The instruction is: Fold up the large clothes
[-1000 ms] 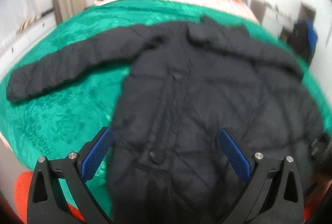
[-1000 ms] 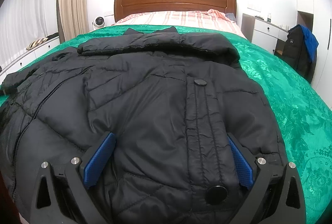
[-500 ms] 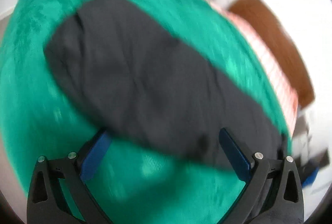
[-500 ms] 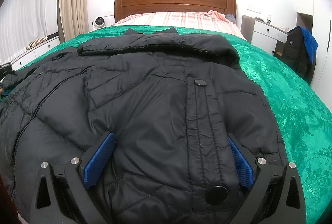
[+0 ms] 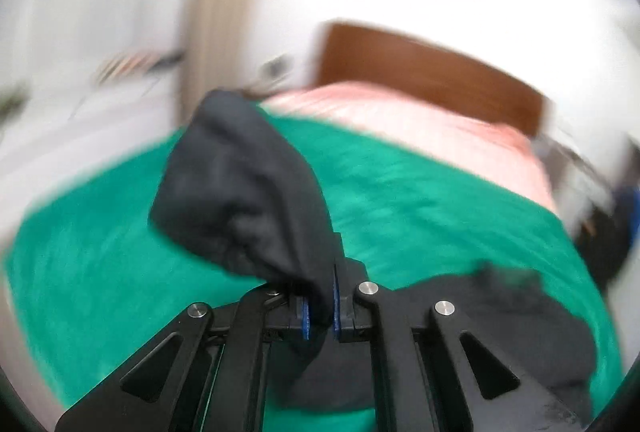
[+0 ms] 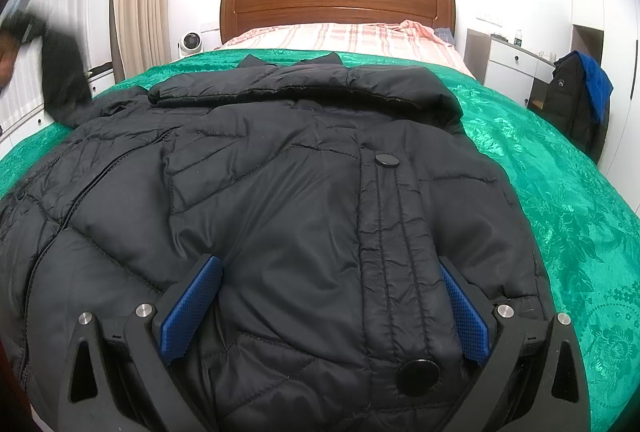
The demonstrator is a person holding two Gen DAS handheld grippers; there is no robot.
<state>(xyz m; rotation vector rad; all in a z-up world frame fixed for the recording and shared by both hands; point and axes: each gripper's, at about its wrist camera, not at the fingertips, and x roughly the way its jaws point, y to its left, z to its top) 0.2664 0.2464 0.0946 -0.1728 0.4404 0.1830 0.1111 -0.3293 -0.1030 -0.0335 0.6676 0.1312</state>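
I have the left claw (image 5: 320, 316) pressed together on the cuff end of the black quilted puffer jacket's left sleeve (image 5: 248, 200); its jaws have just been closing, and the fabric is plainly between the blue pads, bunched and standing up in front of the camera above the green patterned bedspread (image 5: 420, 192). That view is badly smeared, so I cannot say how deep the bite is. My reading is that the sleeve fold is the step in hand: the right sleeve (image 6: 304, 84) already lies across the chest just below the collar, and this left one is the one left to bring in. In the right wrist view the raised sleeve (image 6: 64, 80) shows as a dark blur at the far left, off the bed. The right claw (image 6: 324, 312) hangs spread wide, its blue pads either side of the button placket, low over the near hem of the black quilted puffer jacket (image 6: 280, 212), pinching nothing. The jacket lies flat, front up, collar toward the wooden headboard (image 6: 336, 4). Next I would carry the sleeve rightward over the chest and lay it across the body before letting go, keeping the body from dragging.
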